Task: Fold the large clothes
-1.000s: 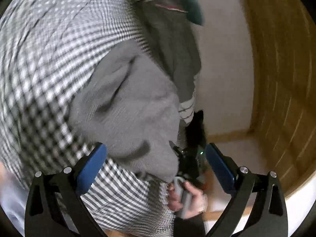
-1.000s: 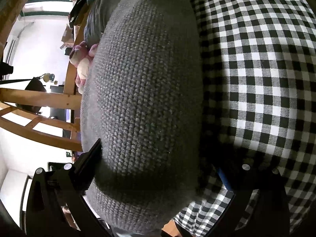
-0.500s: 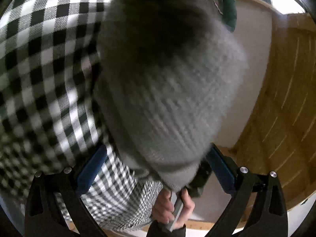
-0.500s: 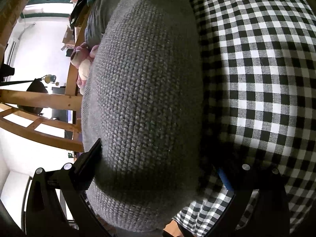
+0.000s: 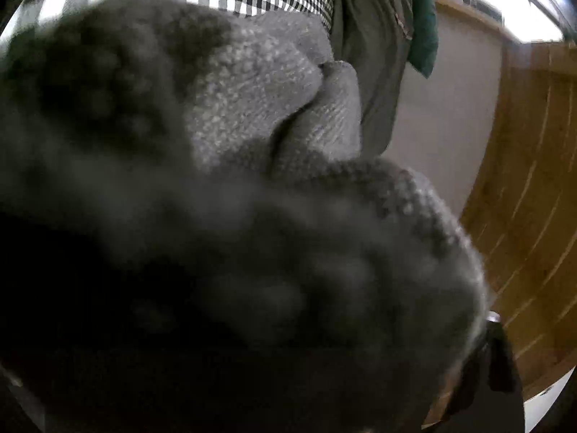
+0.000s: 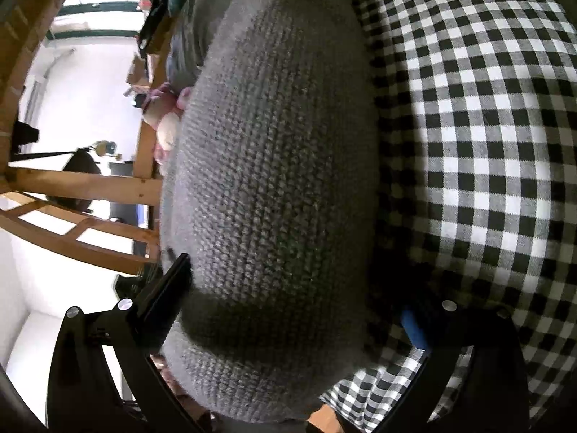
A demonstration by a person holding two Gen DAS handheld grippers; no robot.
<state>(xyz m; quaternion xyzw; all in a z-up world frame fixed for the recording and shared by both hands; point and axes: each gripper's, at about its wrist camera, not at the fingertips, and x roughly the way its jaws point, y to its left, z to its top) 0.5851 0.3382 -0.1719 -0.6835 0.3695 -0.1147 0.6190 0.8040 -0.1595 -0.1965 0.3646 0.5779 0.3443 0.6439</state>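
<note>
Grey knit sweater had swallowed the left view, its closing jaws hidden (state unreadable); right gripper straddled the sweater on checked cloth, beside wooden panelling.

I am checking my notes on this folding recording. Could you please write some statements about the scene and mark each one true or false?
1. The garment being handled is a grey knitted sweater. True.
2. The cloth under the sweater is plain white. False: it is a black-and-white checked cloth.
3. In the right wrist view, the sweater lies between the fingers of the right gripper. True.
4. The left wrist view shows both left fingers clearly. False: the knit fills most of that view, blurred and close, and hides the fingers.
5. A teal item hangs in the background of the left wrist view. True.
</note>
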